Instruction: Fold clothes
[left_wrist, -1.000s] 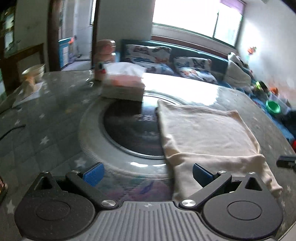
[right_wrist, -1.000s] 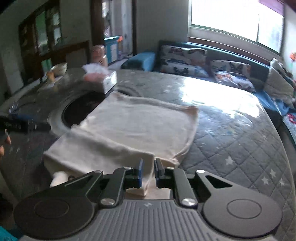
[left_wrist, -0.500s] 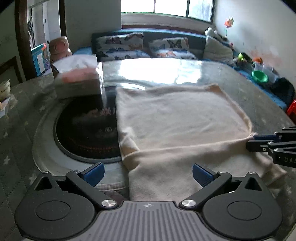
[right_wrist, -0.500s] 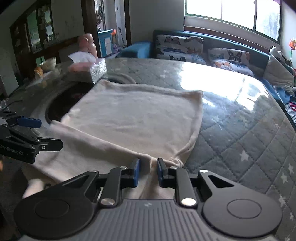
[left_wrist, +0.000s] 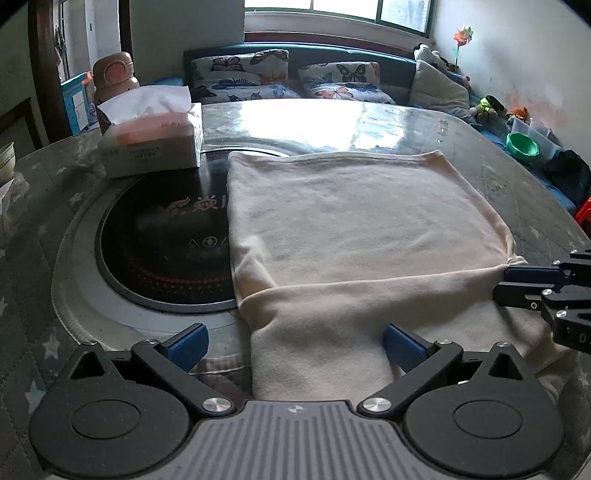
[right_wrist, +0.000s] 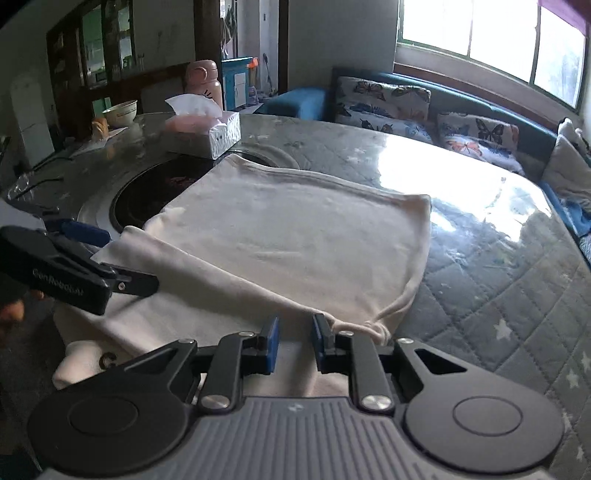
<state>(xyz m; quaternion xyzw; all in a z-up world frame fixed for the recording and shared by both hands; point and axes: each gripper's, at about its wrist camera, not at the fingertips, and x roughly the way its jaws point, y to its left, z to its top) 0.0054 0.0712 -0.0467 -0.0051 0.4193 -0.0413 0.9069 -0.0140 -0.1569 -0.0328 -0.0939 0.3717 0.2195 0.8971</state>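
The left gripper (left_wrist: 293, 343) has its blue-padded fingers (left_wrist: 186, 341) spread wide and released, gripping nothing; they straddle the near left part of the cream garment (left_wrist: 354, 236), whose folded-over near band lies between and below them, and contact cannot be judged. The garment lies flat on the counter (left_wrist: 44, 229), its left edge overlapping the round black cooktop (left_wrist: 162, 240) set into the surface, with a tissue box (left_wrist: 153, 138) just beyond the far left corner. The right gripper (right_wrist: 294, 334) has its fingers (right_wrist: 271, 341) only slightly parted over the near right edge of the garment; the cloth passes up between them, but whether the pads press it cannot be told. Its jaws have just been opening a little, with that fold between them. Compared with one second earlier, the left gripper has come across and down from beside the cooktop to over the garment, and the right gripper has sunk closer to the cloth. The left wrist view alone shows the right gripper from the side, its tips at the right end of the fold line, and the cooktop's printed face. The right wrist view alone shows the bowl (right_wrist: 120, 110) and pink bottle (right_wrist: 203, 83) behind the tissue box, the garment's bunched right corner, and the left gripper reaching in at the left edge.
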